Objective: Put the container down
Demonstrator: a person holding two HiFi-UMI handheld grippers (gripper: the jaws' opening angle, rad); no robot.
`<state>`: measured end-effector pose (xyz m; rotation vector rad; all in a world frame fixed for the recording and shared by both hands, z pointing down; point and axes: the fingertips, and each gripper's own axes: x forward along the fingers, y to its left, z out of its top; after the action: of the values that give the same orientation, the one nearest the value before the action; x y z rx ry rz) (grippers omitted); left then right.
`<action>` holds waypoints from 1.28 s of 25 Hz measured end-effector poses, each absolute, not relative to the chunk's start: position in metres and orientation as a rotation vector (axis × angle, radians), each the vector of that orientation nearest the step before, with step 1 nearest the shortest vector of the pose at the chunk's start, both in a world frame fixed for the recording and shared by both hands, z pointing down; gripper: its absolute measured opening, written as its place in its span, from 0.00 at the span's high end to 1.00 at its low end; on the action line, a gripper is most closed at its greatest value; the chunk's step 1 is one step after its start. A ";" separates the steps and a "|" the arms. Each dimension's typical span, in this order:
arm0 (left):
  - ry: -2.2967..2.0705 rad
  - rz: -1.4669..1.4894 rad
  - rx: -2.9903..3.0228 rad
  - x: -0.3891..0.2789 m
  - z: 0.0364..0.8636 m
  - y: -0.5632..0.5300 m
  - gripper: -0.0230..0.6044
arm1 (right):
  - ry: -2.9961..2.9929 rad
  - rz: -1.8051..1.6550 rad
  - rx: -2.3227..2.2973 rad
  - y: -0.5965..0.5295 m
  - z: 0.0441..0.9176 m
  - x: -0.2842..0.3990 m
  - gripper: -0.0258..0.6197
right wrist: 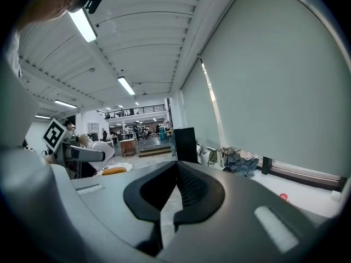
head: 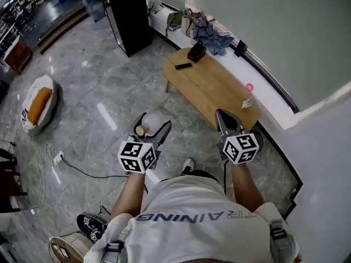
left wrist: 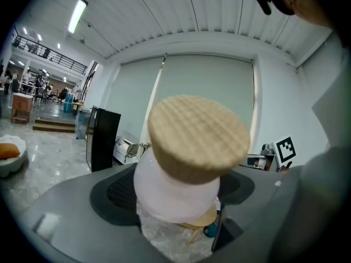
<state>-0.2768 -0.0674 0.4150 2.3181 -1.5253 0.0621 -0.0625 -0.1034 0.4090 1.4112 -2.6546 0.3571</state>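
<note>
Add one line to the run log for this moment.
left hand-held gripper: shut on container | right hand-held gripper: shut, empty | container: in the air, short of wooden table, not yet down

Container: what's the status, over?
Left gripper shut on container, held above floor. Right gripper shut, empty. Wooden table ahead, middle bare.

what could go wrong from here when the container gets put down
1. The container lies tilted between the jaws of the left gripper, cork lid toward the person, over hard floor; a slip could drop it.
2. Set down without righting it, it may roll.
3. The table holds a black box and remote; aim for the bare middle.
</note>
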 end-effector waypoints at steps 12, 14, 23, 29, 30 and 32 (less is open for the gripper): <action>-1.502 0.131 2.375 -0.206 0.413 -0.187 0.32 | -2.656 0.376 1.477 -0.217 0.415 0.013 0.93; -1.481 0.147 2.380 -0.197 0.417 -0.203 0.32 | -2.647 0.390 1.499 -0.229 0.419 0.023 0.93; -1.344 0.228 2.477 -0.153 0.425 -0.283 0.32 | -2.554 0.472 1.649 -0.285 0.440 0.065 0.93; -1.221 0.261 2.532 -0.145 0.434 -0.358 0.32 | -2.482 0.499 1.767 -0.345 0.447 0.068 0.93; -1.206 0.265 2.538 -0.146 0.435 -0.374 0.32 | -2.471 0.503 1.781 -0.357 0.448 0.066 0.93; -1.171 0.273 2.546 -0.147 0.435 -0.409 0.32 | -2.436 0.514 1.810 -0.383 0.449 0.065 0.93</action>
<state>-0.1470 -0.4088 0.4350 2.5455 -1.1708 0.2726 0.0646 -0.3825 0.4492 1.8101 -2.4362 0.5136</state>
